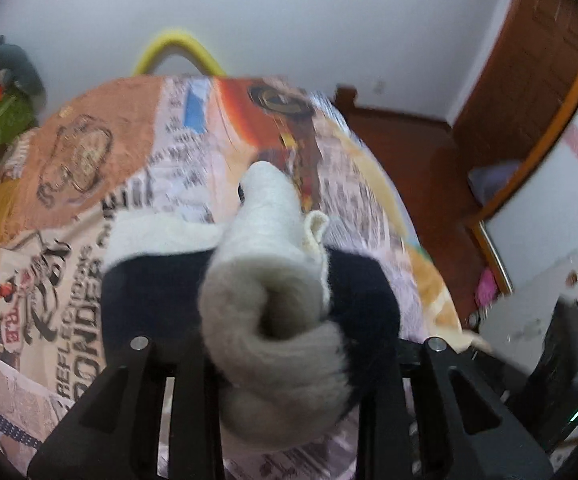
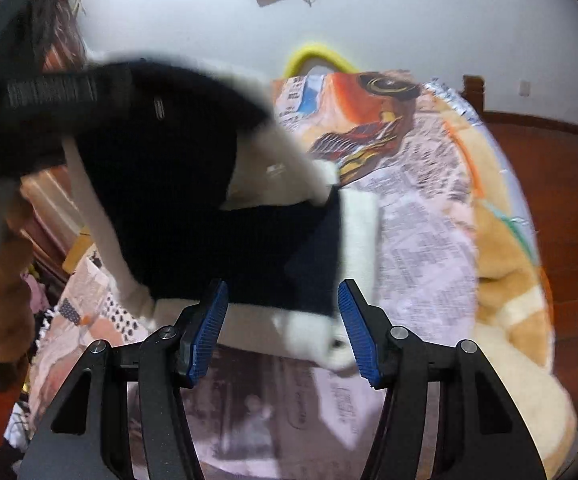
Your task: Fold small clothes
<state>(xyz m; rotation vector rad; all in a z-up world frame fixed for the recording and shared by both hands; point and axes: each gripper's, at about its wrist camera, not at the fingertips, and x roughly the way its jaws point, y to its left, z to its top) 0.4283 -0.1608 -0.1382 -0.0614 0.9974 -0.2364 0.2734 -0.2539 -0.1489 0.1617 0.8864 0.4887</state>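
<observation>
A black-and-white fleece garment [image 1: 273, 280] is clamped in the left gripper [image 1: 285, 360] and lifted off the printed bedspread [image 1: 89, 184], presumably to shake it out. The right gripper [image 2: 283, 328] is held at 6 o'clock beneath the hem, blue fingers [image 2: 209, 328] apart, empty.

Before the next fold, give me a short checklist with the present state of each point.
1. Left claw holds the black and white garment: ok, fabric bunched between its fingers.
2. Right claw open: ok, blue pads apart, nothing gripped.
3. Garment lifted off the printed bedspread: ok, it hangs in the air.
4. Garment flat and unwrinkled: not ok, rolled.
5. Edge for the right claw to take: cannot tell, blurred.
</observation>
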